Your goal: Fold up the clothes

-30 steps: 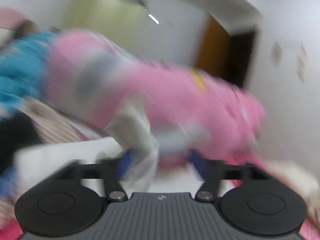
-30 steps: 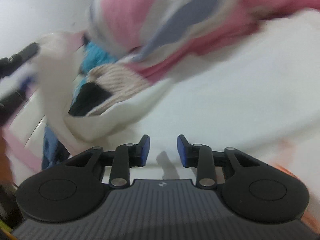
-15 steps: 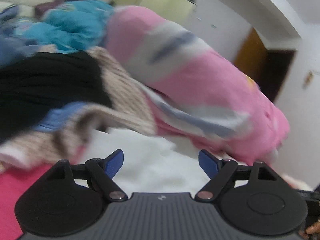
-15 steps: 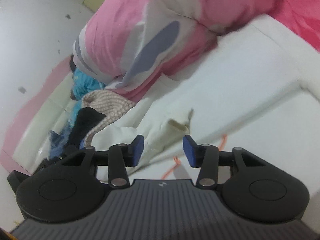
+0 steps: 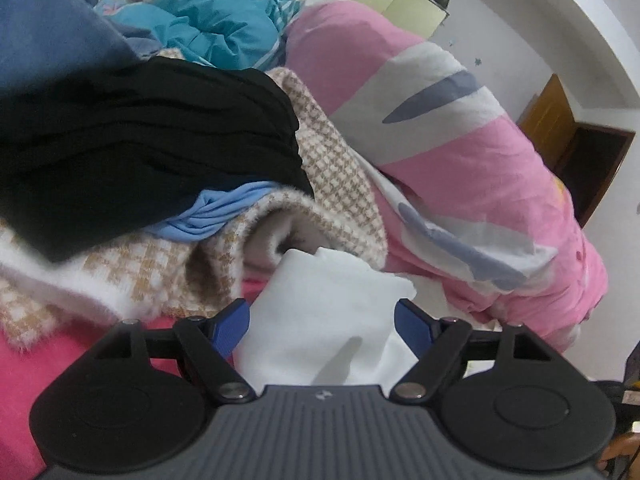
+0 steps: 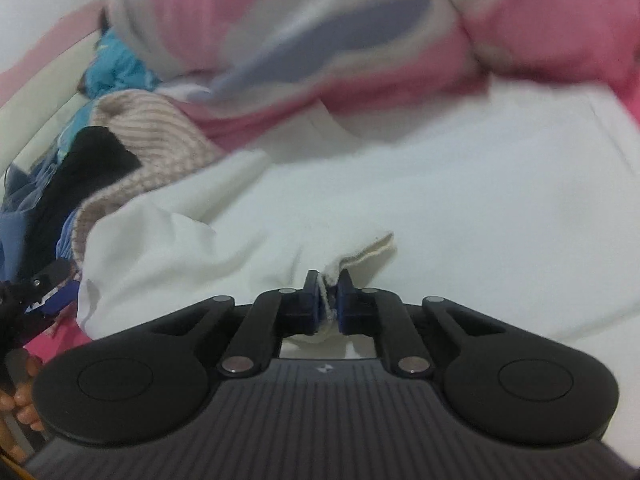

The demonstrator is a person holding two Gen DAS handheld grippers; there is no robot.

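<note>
1. Half a second ago both pairs of my jaws stood apart with nothing in them; since then my right gripper has pinched together on a ribbed cream edge of the white garment, while my left gripper has come in closer to the cloth with its jaws as wide as before.
2. That right-hand pinch sits on a hem or cuff, I judge because an edge gives a firm line to pull flat, where the middle of the cloth would only bunch.
3. My left jaws straddle a raised white corner of the same garment, and the fingertips flank it without closing; I read this as lining up a second hold so the piece can be stretched between two points.
4. Most of the white garment lies rumpled on the bed, on the pink sheet, not yet squared into any fold I can see.
5. Just behind it a houndstooth knit slumps, with a black garment and a light blue one heaped on top, likely waiting to be sorted.
6. Farther back lie the pink duvet, a teal jacket and jeans.
7. A wooden door stands in the far wall.
</note>
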